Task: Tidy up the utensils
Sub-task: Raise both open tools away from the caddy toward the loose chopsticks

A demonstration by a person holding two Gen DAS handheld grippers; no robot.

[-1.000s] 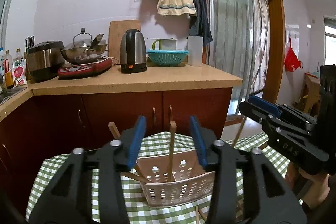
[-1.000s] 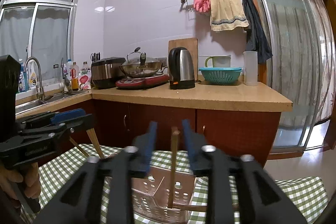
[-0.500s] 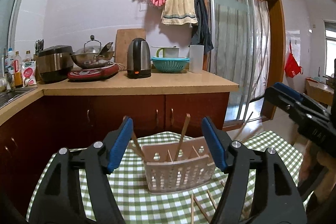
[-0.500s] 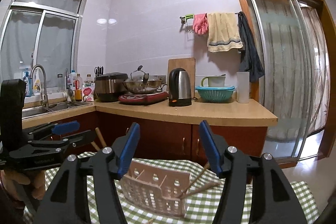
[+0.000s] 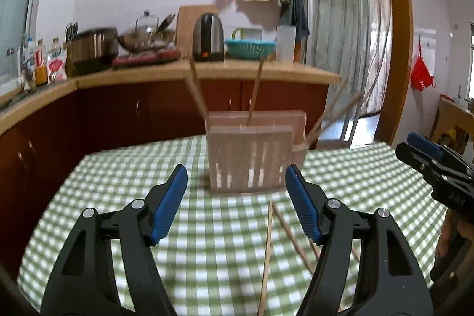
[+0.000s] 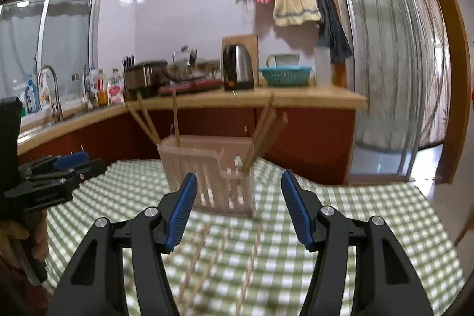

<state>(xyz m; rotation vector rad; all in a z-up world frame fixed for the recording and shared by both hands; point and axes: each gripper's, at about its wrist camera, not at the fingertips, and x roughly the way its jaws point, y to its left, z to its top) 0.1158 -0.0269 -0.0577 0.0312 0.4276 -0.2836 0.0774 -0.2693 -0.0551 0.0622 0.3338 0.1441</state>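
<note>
A pale pink slotted utensil basket (image 5: 254, 156) stands on the green checked tablecloth (image 5: 118, 197); it also shows in the right wrist view (image 6: 207, 173). Several wooden chopsticks (image 5: 254, 91) stand in it, leaning left and right (image 6: 263, 135). More chopsticks (image 5: 268, 250) lie flat on the cloth in front of the basket (image 6: 251, 253). My left gripper (image 5: 237, 203) is open and empty, a short way back from the basket. My right gripper (image 6: 238, 209) is open and empty, also facing the basket. Each gripper shows in the other's view (image 5: 438, 165) (image 6: 56, 176).
Behind the table runs a wooden counter (image 5: 207, 70) over dark red cabinets, carrying a kettle (image 5: 209, 37), a teal basket (image 5: 250, 48), a wok and a rice cooker (image 5: 91, 49). A sink with tap (image 6: 50, 88) is at left, a sliding door (image 6: 394, 73) at right.
Both grippers have opened wide and pulled back and down from the basket. The chopstick once between the right fingers now stands in the basket. Loose chopsticks on the cloth have come into view.
</note>
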